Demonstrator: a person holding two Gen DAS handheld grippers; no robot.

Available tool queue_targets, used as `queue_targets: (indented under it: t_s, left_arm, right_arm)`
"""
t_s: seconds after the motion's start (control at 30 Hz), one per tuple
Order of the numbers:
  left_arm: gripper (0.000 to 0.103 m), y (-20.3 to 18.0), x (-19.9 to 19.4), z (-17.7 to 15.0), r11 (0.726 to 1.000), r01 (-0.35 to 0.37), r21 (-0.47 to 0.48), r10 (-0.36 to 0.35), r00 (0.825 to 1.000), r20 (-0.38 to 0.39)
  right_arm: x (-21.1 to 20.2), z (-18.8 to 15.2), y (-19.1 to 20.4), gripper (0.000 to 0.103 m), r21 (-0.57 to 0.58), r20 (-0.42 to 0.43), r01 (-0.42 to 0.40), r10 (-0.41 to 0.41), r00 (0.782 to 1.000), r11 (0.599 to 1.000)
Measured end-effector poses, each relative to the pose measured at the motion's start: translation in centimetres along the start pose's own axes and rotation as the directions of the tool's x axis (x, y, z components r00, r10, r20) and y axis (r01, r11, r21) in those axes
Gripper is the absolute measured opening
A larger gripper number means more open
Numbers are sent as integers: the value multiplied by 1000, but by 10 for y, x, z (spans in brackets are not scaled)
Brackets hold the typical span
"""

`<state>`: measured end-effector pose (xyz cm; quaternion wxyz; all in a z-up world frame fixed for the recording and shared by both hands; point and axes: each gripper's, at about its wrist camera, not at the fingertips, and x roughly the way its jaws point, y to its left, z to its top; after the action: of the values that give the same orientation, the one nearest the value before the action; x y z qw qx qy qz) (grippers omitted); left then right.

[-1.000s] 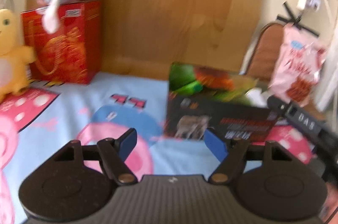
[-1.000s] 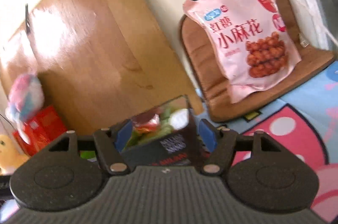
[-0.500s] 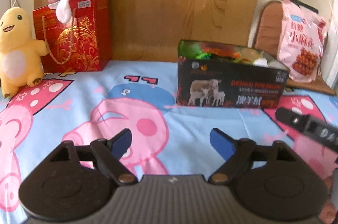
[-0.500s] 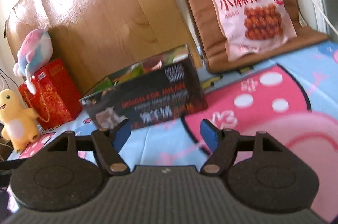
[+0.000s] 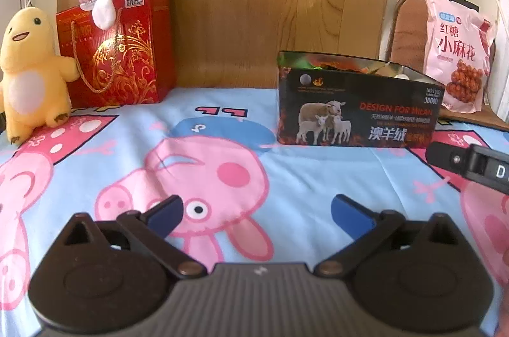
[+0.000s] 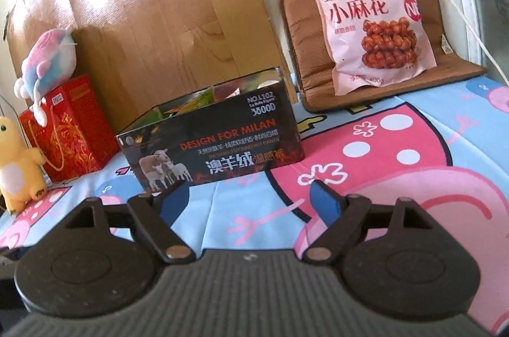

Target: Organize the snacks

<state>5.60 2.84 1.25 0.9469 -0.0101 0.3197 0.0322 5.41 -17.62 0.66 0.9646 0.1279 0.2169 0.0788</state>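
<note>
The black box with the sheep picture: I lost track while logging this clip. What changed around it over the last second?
Both grippers backed away from the black box. A second ago its end sat between the right gripper's fingers; now it stands free on the cartoon sheet, nothing between either gripper's opening jaws. The left gripper is empty too. The box, pink snack bag, red gift bag and plush toys kept their places.

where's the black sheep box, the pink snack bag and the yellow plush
black sheep box (image 6: pixel 216 143), right wrist view, on its printed front face
pink snack bag (image 6: pixel 366 15), right wrist view, on the middle of its front
yellow plush (image 5: pixel 27 76), left wrist view, on its white belly
</note>
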Motion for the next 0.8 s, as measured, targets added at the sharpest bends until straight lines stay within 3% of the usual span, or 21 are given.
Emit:
queue_targets:
  t_s: [0.3,0.8]
  left_arm:
    - [103,-1,-1,-1,999,-35,6,35,999,5]
    - [103,-3,-5,-1,999,-33,15,33,999,40]
  right_arm:
    - [1,-1,3,88,-26,-5,-7,7,1000,1000]
    - [2,-1,5,89,-34,-11,-15,14,1000,999]
